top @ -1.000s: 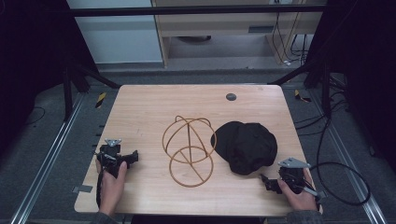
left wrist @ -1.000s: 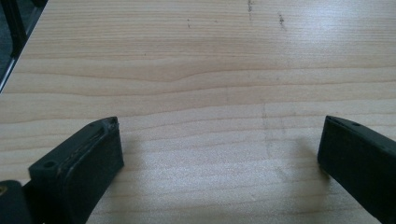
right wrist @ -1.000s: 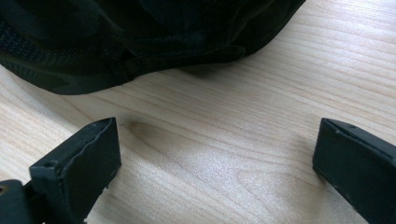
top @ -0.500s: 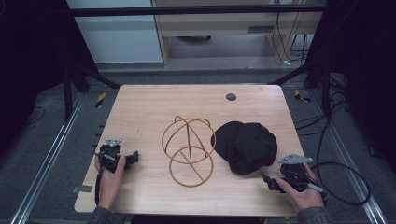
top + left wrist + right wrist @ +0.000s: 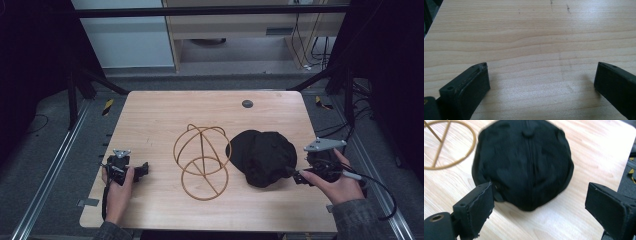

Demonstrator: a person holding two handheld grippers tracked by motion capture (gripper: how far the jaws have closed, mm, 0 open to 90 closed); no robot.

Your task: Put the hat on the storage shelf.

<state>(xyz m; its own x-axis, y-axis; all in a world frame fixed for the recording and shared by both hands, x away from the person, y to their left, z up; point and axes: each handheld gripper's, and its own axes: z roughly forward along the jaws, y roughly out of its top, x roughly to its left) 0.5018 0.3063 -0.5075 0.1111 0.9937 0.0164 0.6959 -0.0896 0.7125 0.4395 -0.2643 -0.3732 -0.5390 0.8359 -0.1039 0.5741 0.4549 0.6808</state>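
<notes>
The black cap (image 5: 262,156) lay crown-up on the table (image 5: 160,115), just right of the wire hat stand (image 5: 202,161). The right hand-held gripper (image 5: 296,176) sat close beside the cap's near edge, jaws spread wide with nothing between them. To take the cap well, it seemed best to slide one jaw low under the rim and pinch the fabric, not the domed crown. The right hand (image 5: 336,184) held its tool level, pointing leftward. The left hand-held gripper (image 5: 142,169) rested near the table's left edge, jaws likewise apart over bare wood, its hand (image 5: 119,187) relaxed.
</notes>
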